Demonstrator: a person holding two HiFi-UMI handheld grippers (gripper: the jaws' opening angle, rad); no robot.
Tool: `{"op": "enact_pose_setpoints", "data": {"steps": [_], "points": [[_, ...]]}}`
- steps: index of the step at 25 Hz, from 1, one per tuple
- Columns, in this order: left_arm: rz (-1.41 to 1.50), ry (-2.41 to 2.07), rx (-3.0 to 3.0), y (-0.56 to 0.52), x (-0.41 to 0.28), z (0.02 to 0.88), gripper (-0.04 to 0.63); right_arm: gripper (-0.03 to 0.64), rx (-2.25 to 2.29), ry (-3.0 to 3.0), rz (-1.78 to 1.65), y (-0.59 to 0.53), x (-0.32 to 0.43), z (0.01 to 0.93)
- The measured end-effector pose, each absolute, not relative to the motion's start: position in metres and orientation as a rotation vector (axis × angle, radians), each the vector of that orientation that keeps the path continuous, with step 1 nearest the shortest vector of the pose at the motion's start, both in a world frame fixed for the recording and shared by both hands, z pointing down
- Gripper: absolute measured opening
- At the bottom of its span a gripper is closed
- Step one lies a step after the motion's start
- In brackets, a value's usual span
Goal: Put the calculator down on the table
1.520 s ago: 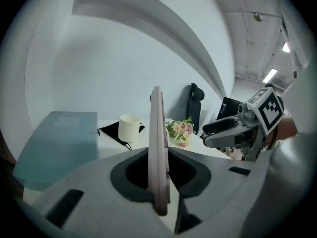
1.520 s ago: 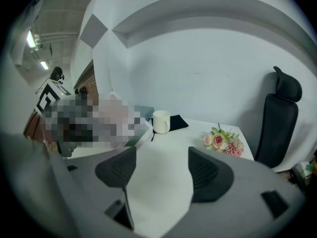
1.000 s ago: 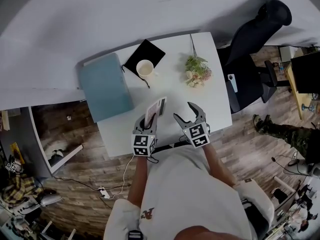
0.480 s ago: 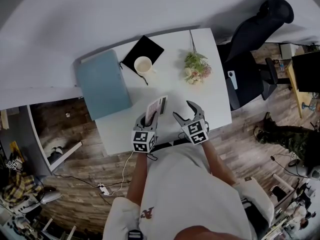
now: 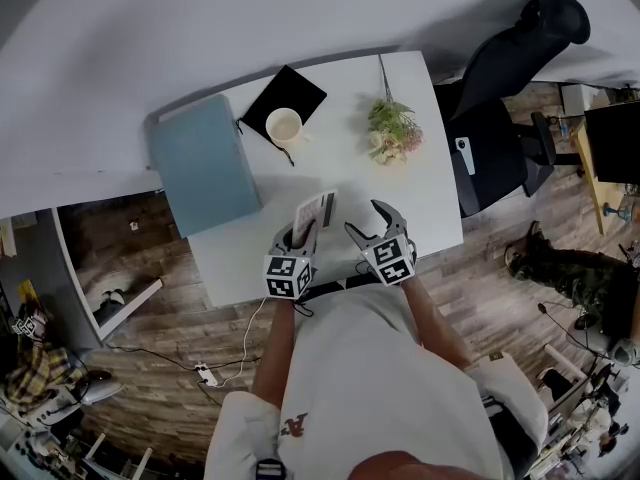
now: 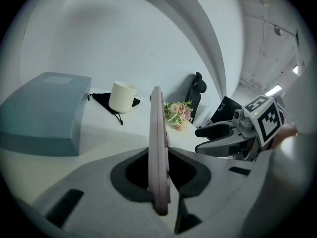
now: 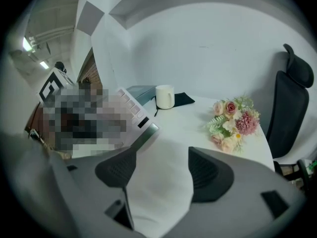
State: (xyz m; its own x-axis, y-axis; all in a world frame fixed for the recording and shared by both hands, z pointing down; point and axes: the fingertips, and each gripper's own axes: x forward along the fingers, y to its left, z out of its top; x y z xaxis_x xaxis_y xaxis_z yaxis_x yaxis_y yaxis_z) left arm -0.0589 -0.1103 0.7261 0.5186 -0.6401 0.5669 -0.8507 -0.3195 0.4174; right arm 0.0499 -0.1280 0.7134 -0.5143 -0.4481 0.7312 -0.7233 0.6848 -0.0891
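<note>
My left gripper [image 5: 298, 234] is shut on the lower end of a thin pale calculator [image 5: 313, 211], which stands tilted on edge just above the near part of the white table [image 5: 425, 193]. In the left gripper view the calculator [image 6: 157, 133] shows edge-on, pinched between the jaws of the left gripper [image 6: 161, 182]. My right gripper [image 5: 366, 219] hovers just to its right, open, with nothing between its fingers. The right gripper view shows the same open gripper [image 7: 161, 167] over bare tabletop, with the calculator [image 7: 136, 110] to its left, partly behind a mosaic patch.
At the table's left lies a blue-grey box [image 5: 205, 163]. Farther back a white cup [image 5: 285, 126] stands on a black pouch [image 5: 303, 92], and a small flower bunch [image 5: 393, 138] lies at the back right. A black office chair [image 5: 510, 78] stands past the table's right edge.
Both grippers have sunk a little toward the tabletop. The calculator stays pinched in the left gripper, and the right gripper stays open.
</note>
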Motion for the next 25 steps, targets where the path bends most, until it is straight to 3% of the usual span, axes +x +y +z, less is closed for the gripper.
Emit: {"op": "enact_pose_setpoints", "data": {"steps": [25], "points": [[0.222, -1.14, 1.888, -0.104, -0.059, 0.753, 0.081, 0.331, 0.864, -2.169, 0.536, -0.12, 0.051, 0.728]]}}
